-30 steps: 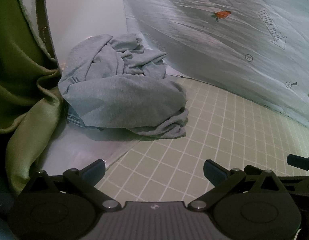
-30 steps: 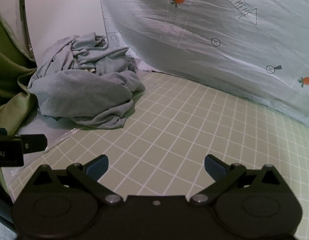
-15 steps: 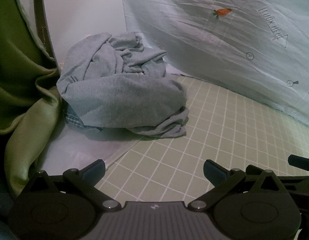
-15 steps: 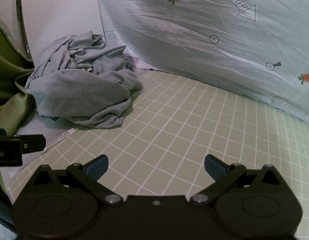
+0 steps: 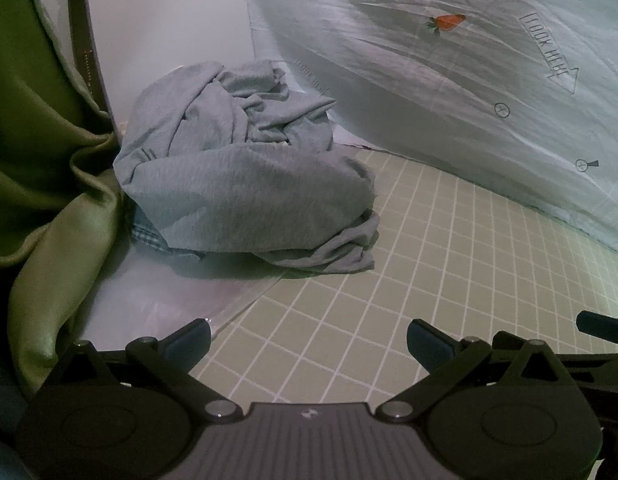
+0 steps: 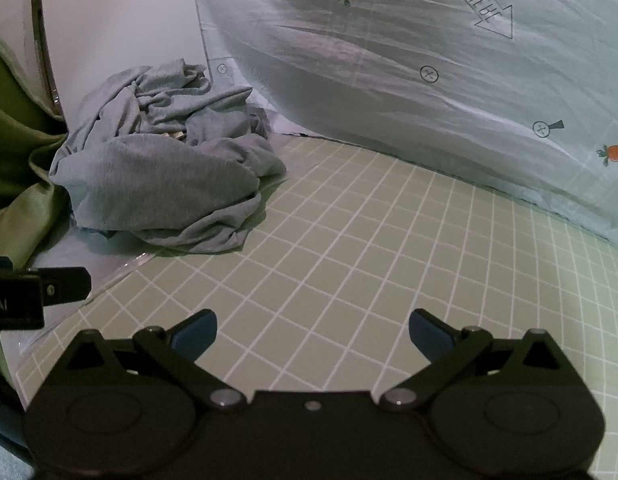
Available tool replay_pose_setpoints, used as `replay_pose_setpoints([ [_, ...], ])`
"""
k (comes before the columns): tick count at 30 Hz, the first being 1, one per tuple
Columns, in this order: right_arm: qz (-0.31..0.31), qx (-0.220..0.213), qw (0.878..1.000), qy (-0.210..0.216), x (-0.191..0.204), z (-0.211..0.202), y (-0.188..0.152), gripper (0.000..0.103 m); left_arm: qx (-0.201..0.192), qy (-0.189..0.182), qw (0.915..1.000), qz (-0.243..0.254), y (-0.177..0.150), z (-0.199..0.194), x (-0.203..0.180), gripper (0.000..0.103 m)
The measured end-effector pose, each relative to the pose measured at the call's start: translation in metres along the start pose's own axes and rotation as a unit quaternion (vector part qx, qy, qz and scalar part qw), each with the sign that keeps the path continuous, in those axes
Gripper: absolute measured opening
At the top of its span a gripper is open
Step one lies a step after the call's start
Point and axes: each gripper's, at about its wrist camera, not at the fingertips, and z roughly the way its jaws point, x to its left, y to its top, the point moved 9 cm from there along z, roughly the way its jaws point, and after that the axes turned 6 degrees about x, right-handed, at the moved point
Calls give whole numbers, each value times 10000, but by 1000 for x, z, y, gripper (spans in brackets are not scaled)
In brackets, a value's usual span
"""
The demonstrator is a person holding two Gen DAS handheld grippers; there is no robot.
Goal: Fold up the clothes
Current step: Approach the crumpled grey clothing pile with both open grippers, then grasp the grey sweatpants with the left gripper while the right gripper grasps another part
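Note:
A crumpled grey garment (image 5: 245,184) lies in a heap at the back left, partly on a clear plastic sheet and partly on the green grid mat (image 5: 449,280); the same grey garment (image 6: 165,176) shows in the right wrist view. A bit of checked cloth (image 5: 149,236) peeks out from under the heap. My left gripper (image 5: 309,340) is open, low over the mat, short of the heap. My right gripper (image 6: 313,332) is open too, further right and further from the pile. Nothing sits between either pair of fingers.
A pale printed sheet (image 5: 449,80) with carrots and arrows hangs along the back and right. A green curtain (image 5: 41,160) drapes at the left, by a white wall (image 5: 161,20). The other gripper's body (image 6: 25,296) juts in at the left of the right wrist view.
Both grippers have drifted slightly; the heap sits a little lower and nearer in both views. The garment has not moved and both grippers stay open.

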Motion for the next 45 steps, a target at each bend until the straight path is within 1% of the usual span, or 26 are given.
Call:
replay_pose_setpoints([
  [19, 3, 67, 10000, 10, -1, 3, -1, 103, 56, 25, 10000, -4, -2, 3, 0, 103],
  [31, 7, 179, 9998, 43, 0, 9, -3, 103, 174, 47, 9998, 11, -5, 9, 0, 103],
  [38, -25, 313, 9995, 75, 3, 20, -5, 103, 355, 106, 9993, -50, -9, 18, 4, 103],
  [45, -98, 513, 9985, 134, 9, 39, 0, 103, 662, 205, 9974, -205, -9, 37, 14, 103],
])
